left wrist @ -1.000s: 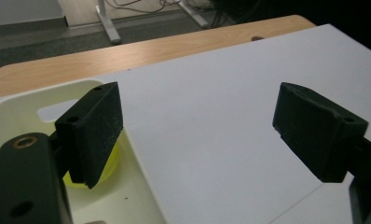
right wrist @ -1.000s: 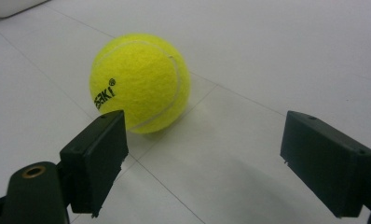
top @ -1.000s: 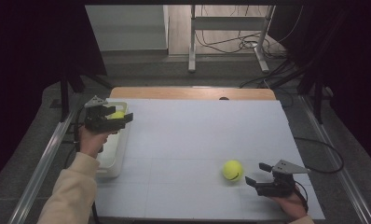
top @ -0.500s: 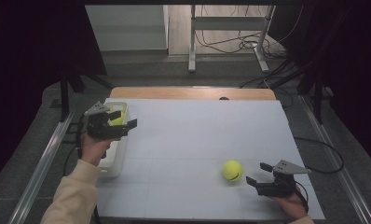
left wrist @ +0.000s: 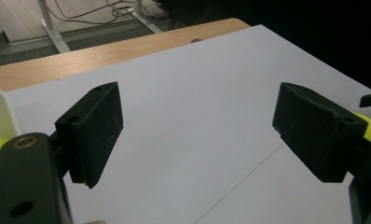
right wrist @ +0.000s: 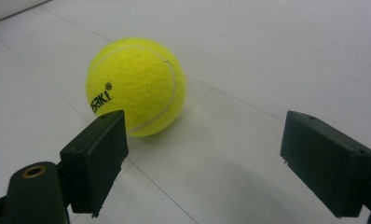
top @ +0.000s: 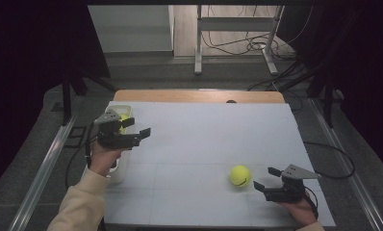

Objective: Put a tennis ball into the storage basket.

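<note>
Ball [top: 240, 175] lies just beyond the right tongs [top: 266, 179], both tongs spread, empty.

A white sheet [top: 199, 144] covers most of the surface, leaving a strip of bare wood [top: 194, 96] along the 12 o'clock edge. Beyond it lies a pale wooden floor [top: 185, 33] with a metal frame [top: 235, 24] standing on it and a tangle of cables [top: 228, 45] around its feet. A grey panel [top: 129, 29] stands at 11 o'clock. Dark curtains [top: 31, 48] close both sides, and metal rails [top: 40, 168] run along the surface at 9 and 3 o'clock.
</note>
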